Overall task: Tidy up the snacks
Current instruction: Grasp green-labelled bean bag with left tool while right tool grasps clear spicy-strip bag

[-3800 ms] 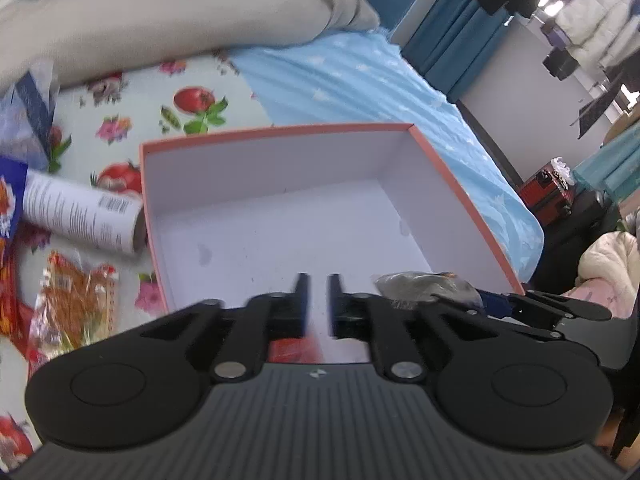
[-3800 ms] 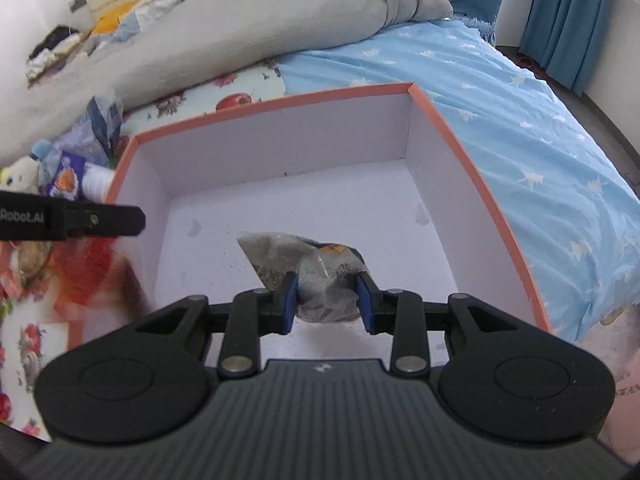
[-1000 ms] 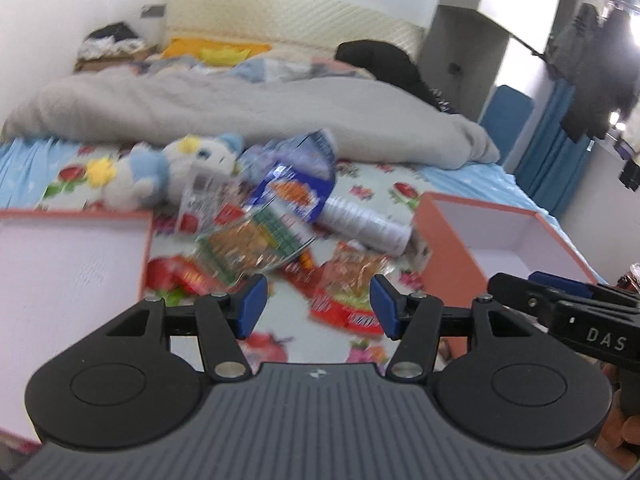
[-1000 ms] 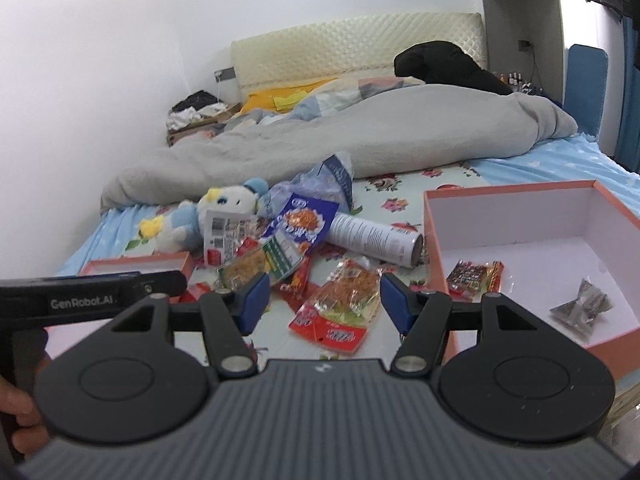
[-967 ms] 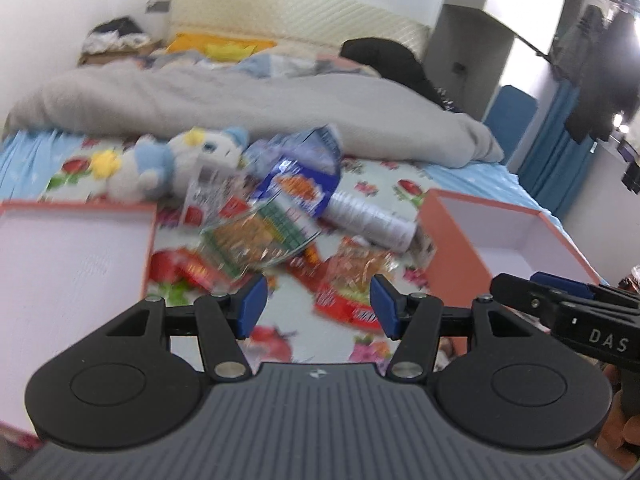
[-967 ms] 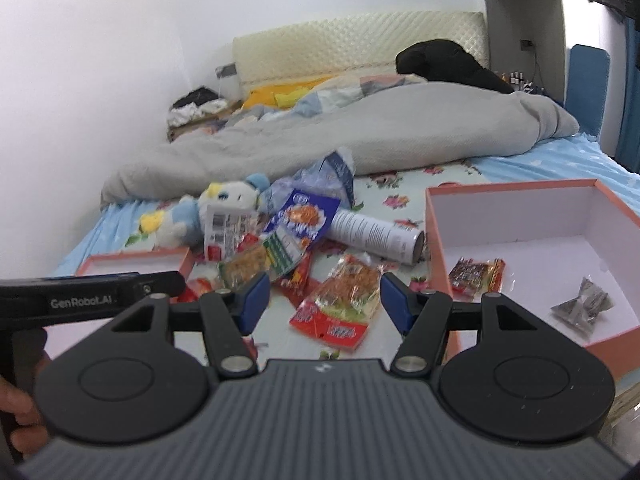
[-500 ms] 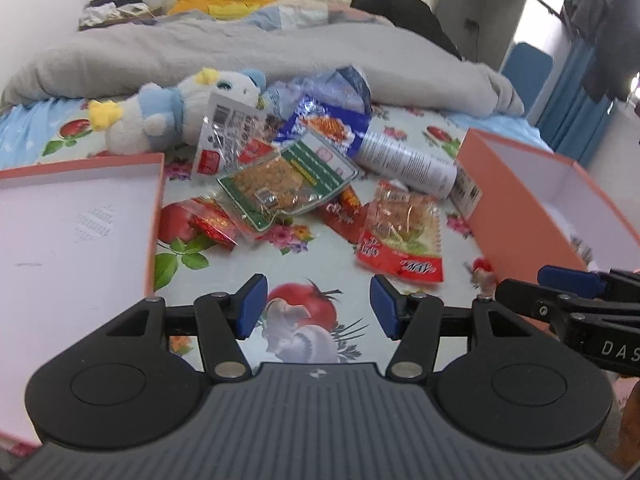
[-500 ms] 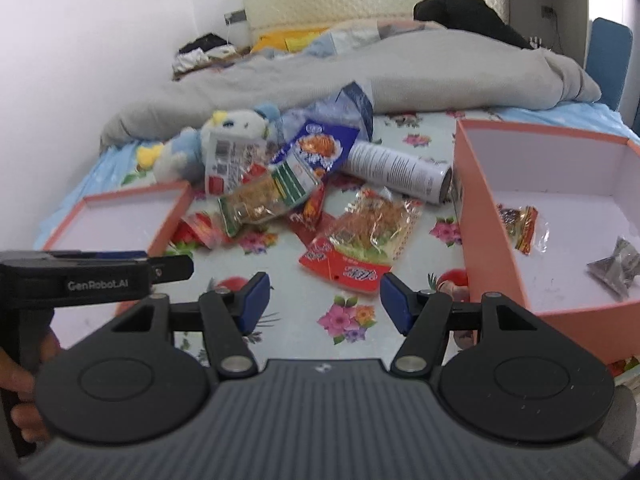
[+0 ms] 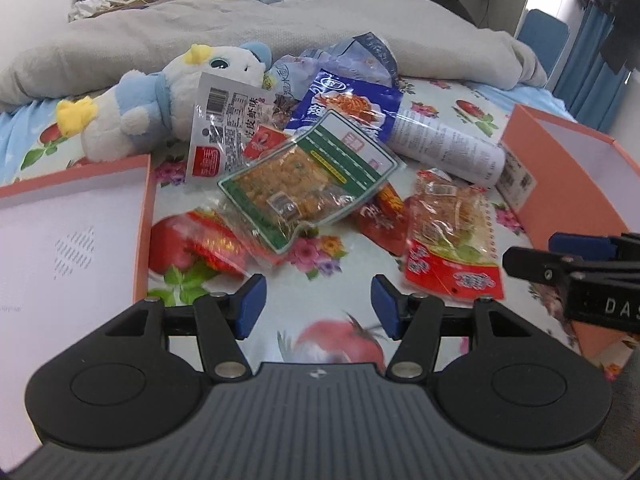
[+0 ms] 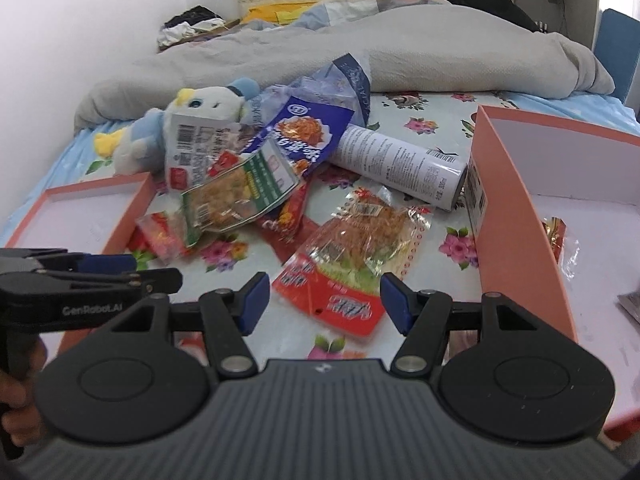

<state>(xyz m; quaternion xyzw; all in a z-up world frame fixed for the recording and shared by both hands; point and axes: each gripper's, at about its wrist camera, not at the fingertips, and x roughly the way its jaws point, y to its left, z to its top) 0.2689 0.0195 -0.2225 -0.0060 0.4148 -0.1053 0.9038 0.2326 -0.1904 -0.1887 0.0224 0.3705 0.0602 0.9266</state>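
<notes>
At lower centre of both views we see the left gripper [image 9: 318, 300] jaws opening, nothing between; right gripper [image 10: 324, 300] spread around red snack packet [image 10: 340, 268], not pinching.

Ahead of the left hand-held gripper [image 9: 318, 300] snack packets lie heaped on the bed [image 9: 332, 292]. A noodle packet [image 9: 450, 236] lies just ahead to its right, a cracker packet [image 9: 304, 184] ahead on top of the heap, a can [image 9: 444, 152] on its side behind it, a plush toy [image 9: 160, 96] far left. A shallow lid [image 9: 72, 240] lies left, a deep box [image 10: 516, 216] right, just beyond the right hand-held gripper [image 10: 324, 300], with a small packet [image 10: 558, 236] inside.
</notes>
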